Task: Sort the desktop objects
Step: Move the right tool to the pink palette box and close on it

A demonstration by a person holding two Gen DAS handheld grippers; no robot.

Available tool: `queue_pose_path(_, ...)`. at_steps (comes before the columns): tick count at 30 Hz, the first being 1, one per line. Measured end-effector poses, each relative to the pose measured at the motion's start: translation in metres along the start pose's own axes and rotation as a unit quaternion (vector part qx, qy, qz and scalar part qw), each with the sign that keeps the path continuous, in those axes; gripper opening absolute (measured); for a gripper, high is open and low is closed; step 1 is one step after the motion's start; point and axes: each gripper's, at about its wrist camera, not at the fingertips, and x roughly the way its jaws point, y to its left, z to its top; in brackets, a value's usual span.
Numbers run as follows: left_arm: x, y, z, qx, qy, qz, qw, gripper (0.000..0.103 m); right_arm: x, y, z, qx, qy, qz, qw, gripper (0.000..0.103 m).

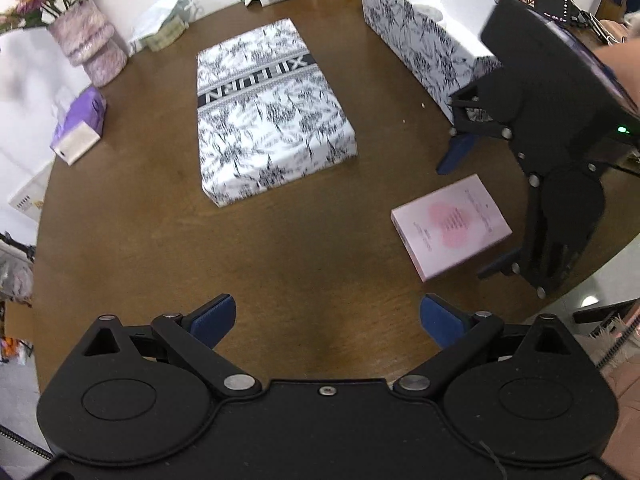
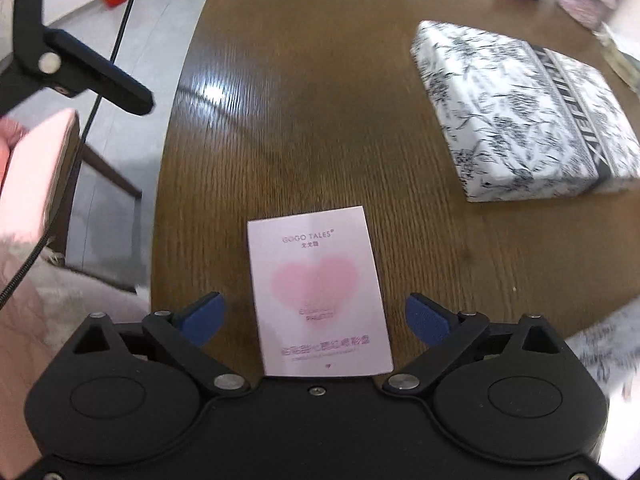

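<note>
Right wrist view hides the flat pale-pink heart-printed cardboard box (image 2: pixel 318 296) near edge; both grippers, right (image 2: pixel 316 318) and left (image 1: pixel 327 318), gape apart.

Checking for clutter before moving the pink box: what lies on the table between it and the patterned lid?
Nothing: only bare brown table separates the pink box from the patterned lid, seen in both wrist views.
</note>
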Motion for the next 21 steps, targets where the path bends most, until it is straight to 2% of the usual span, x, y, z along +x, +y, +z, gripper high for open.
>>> queue_pose_path(6, 0.007, 0.001, -0.003, -0.006, -0.002, -0.011, 0.9999, 0.100, 0.010, -0.002, 0.005, -0.027, 0.029, 0.007, 0.999, 0.091)
queue_pose_path(9, 0.011, 0.002, -0.002, -0.013, -0.003, -0.021, 0.9997, 0.100, 0.011, -0.001, 0.008, -0.034, 0.037, 0.011, 0.999, 0.091)
queue_pose_path(12, 0.015, 0.003, 0.000, -0.021, -0.004, -0.025, 0.9995, 0.100, 0.012, -0.001, 0.009, -0.036, 0.041, 0.012, 0.998, 0.090)
queue_pose_path(16, 0.015, 0.004, 0.002, -0.018, -0.005, -0.026, 0.9995, 0.100, 0.010, 0.002, 0.009, -0.035, 0.045, 0.013, 0.998, 0.084)
queue_pose_path(21, 0.016, 0.006, 0.006, -0.019, -0.007, -0.029, 0.9994, 0.100, 0.011, 0.000, 0.011, -0.032, 0.048, 0.012, 0.998, 0.084)
